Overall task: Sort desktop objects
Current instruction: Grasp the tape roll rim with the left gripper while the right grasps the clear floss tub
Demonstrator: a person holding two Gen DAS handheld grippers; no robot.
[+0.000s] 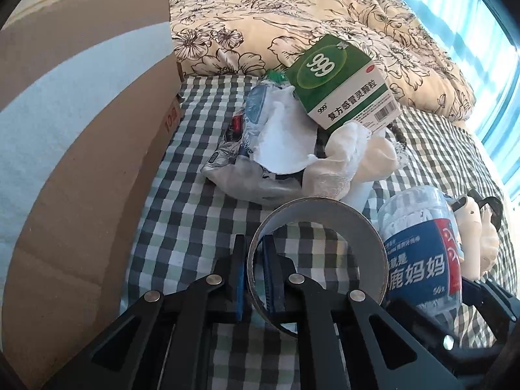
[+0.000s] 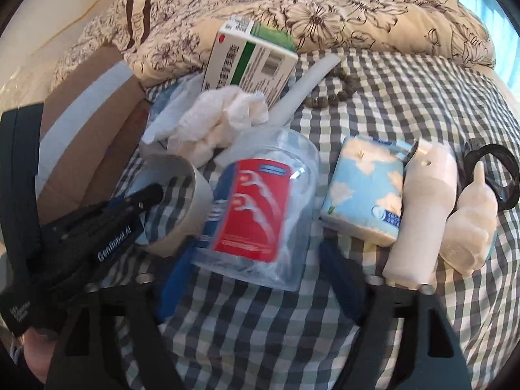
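We find the left gripper (image 1: 256,279) clamped across the wall of the grey-cored roll of adhesive tape (image 1: 320,253), one finger inside the ring, on the checked cloth (image 1: 195,214) beside the brown cardboard box (image 1: 81,195). The right gripper (image 2: 256,279) stands wide open and empty around the clear tub of dental floss picks (image 2: 256,208). We judge the tape should be lifted straight up, grip kept firm, then carried clear of the tub towards the box.

checked cloth sheet (image 1: 195,227) | matt cardboard box (image 1: 81,195) | clear glossy plastic jar (image 2: 260,211) (labelled)

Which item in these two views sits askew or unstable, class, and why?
The green and white medicine box is tilted, propped on a heap of crumpled white tissue and a crushed packet rather than lying flat on the checked sheet. It looks liable to slide off.
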